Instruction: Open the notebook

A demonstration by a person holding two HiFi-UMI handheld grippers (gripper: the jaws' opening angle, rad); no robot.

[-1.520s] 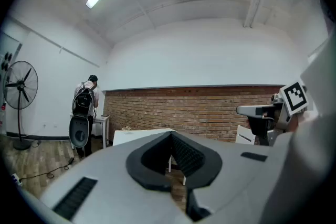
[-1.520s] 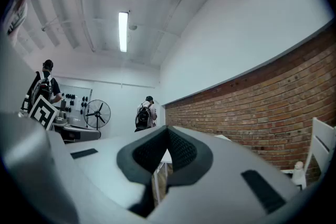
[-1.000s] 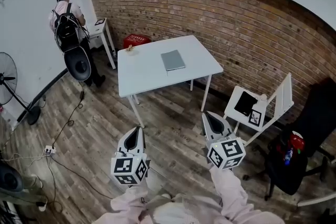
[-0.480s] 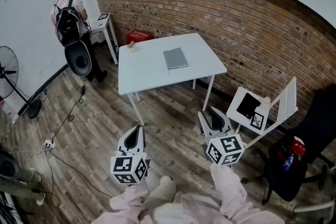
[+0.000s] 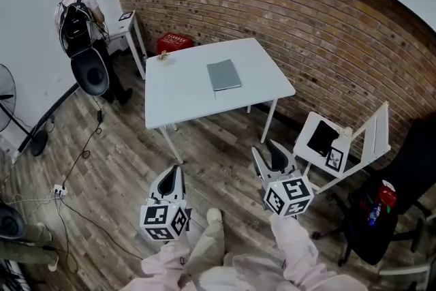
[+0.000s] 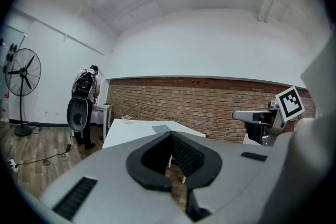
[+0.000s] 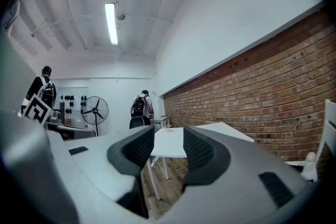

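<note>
The grey notebook (image 5: pixel 224 74) lies closed on the white table (image 5: pixel 177 99), near its far right part. Both grippers hang over the wooden floor, well short of the table's front edge and pointing towards it. My left gripper (image 5: pixel 176 169) is shut with nothing in it; in the left gripper view its pads (image 6: pixel 170 136) meet at the tip, with the table (image 6: pixel 131 131) beyond. My right gripper (image 5: pixel 268 148) is open and empty, its jaws having just been opening. The right gripper view shows the table (image 7: pixel 220 131) past its parted fingertips (image 7: pixel 164 147).
A white folding chair (image 5: pixel 361 140) bearing a black tablet (image 5: pixel 320 137) stands right of my right gripper. A black office chair (image 5: pixel 402 194) is further right. A person with a backpack (image 5: pixel 73 24), a side table (image 5: pixel 126 24), a red basket (image 5: pixel 174 43) and floor cables (image 5: pixel 82 160) are at left.
The right gripper's jaws have gone from shut to open. Both grippers and the view have moved closer to the table. The left gripper stays shut.
</note>
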